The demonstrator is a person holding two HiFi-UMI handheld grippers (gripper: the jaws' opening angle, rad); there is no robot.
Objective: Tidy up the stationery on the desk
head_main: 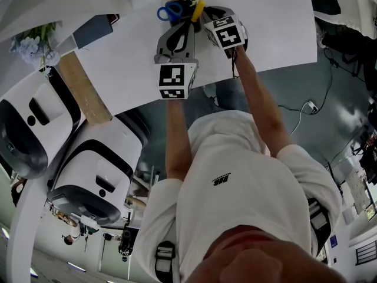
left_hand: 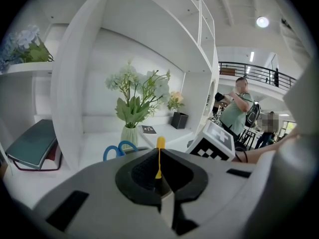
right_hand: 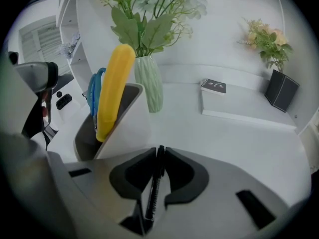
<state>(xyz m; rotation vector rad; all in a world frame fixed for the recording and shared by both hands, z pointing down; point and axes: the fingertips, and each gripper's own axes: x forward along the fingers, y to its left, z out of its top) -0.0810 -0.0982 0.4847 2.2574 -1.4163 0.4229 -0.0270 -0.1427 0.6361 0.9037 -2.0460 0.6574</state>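
Both bare arms stretch forward, almost straight at the elbow. The left forearm (head_main: 175, 137) and right forearm (head_main: 259, 99) converge, so the two tools sit just beside each other, the right one a little farther out. The grey left tongs (left_hand: 159, 151) point shallowly downward. Their jaws are drawn to a hairline seam in which a thin yellow sliver (left_hand: 158, 167) shows; whether it is pinched there is unclear. The grey right tongs (right_hand: 159, 149) tilt down more steeply, jaws clamped on a slim black pen (right_hand: 152, 193) lying lengthwise between the black pads. The left marker cube (head_main: 175, 81) and right marker cube (head_main: 228, 34) face up toward the head.
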